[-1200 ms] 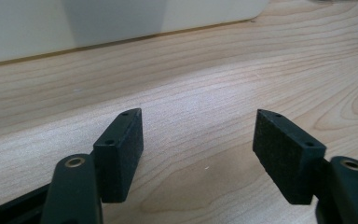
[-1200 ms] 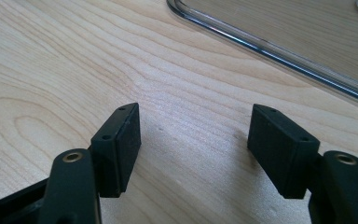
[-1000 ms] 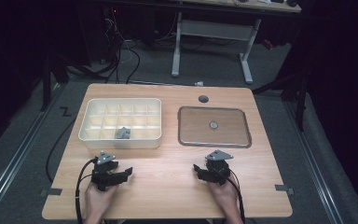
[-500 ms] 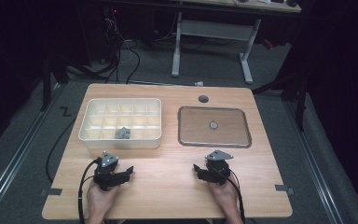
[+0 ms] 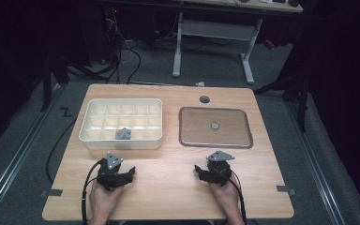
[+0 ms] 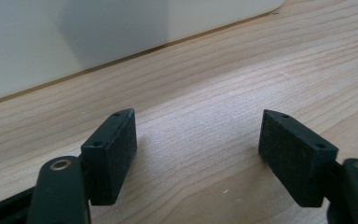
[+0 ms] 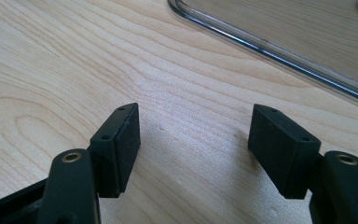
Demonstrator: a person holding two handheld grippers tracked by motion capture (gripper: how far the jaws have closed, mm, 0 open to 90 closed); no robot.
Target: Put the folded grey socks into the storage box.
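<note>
Light wooden table (image 5: 168,197) (grain plain), dark room, cables on grey floor (image 5: 23,140). My left gripper (image 5: 129,172) and right gripper (image 5: 199,169) rest low, jaws apart, empty.

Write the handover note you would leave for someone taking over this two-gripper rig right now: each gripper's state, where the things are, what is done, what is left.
Left gripper: open, holding nothing, low over the table just in front of the white compartment box.
Right gripper: open, holding nothing, near the clear lid, which lies flat right of the box.
A small grey part sits in a front-row compartment.
Done: nothing gripped yet.
Left: probably fitting the lid on the box.
</note>
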